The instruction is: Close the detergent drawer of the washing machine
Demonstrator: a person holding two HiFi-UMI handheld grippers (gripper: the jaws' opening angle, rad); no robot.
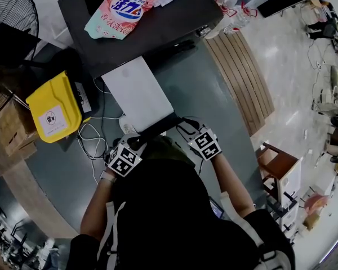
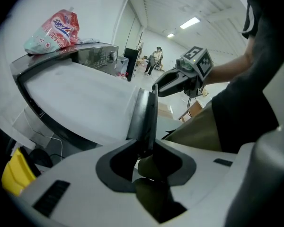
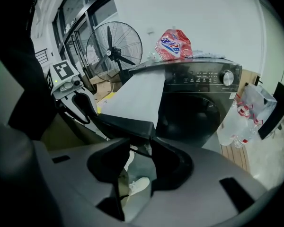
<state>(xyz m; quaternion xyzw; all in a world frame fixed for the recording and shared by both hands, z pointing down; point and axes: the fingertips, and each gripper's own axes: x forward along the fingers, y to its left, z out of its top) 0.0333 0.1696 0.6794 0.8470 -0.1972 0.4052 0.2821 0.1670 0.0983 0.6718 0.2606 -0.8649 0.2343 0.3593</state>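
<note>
the detergent drawer (image 1: 136,91) stands pulled far out of the washing machine (image 1: 174,24). its white top reaches toward me and its dark front panel (image 2: 144,112) is nearest my body.

my left claw (image 2: 144,148) is part closed, with its jaws on either side of that panel's left end, seen edge-on. the pads look to press on it. my right claw (image 3: 141,143) stands part open at the panel's right corner. the corner sits at the jaw tips, but floor shows through the gap, so i judge it holds nothing.

i expect the drawer to be light, hard plastic. it should be stiff along its length, yet ready to bind on its runners if pushed from one end only. the panel's face looks smooth and may be slippery, so a pinch is worth less than a flat, even push. i would bear on the panel near both ends at once and send it straight toward the machine, softening at the last so it does not slam.
</note>
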